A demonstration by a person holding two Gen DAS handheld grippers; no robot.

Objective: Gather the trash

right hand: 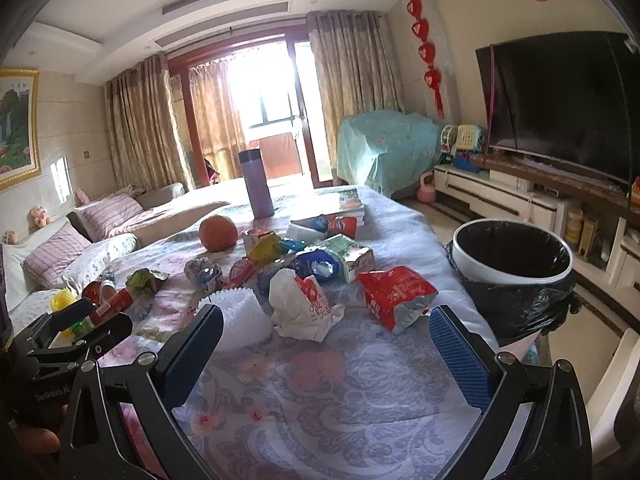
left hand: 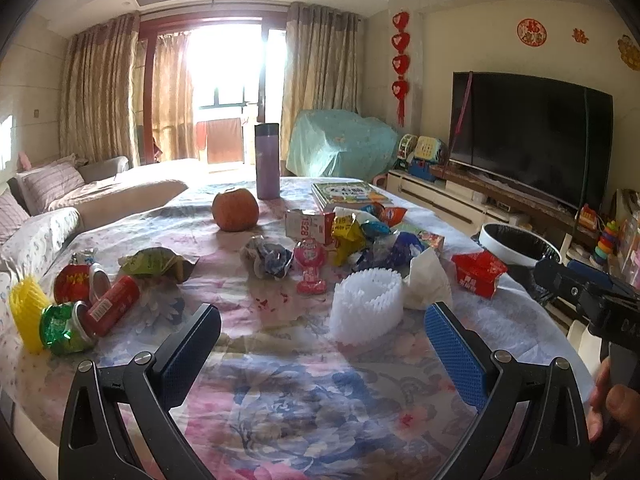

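Trash lies scattered on a floral tablecloth (left hand: 304, 392). A white foam fruit net (left hand: 366, 306) sits just ahead of my open, empty left gripper (left hand: 322, 340). Beside it are a crumpled white tissue bag (left hand: 426, 280), a red snack packet (left hand: 478, 272) and a pile of wrappers (left hand: 360, 236). Crushed cans (left hand: 92, 308) and a yellow net (left hand: 25, 312) lie at the left. My right gripper (right hand: 326, 344) is open and empty, just short of the white bag (right hand: 304, 306) and the red packet (right hand: 394, 294). A white bin with a black liner (right hand: 512, 264) stands off the table's right edge.
An orange (left hand: 235, 209), a purple flask (left hand: 267, 160) and a children's book (left hand: 346, 194) stand at the table's far side. A sofa with pillows (left hand: 48, 200) is on the left. A TV (left hand: 528, 136) on a low cabinet is on the right.
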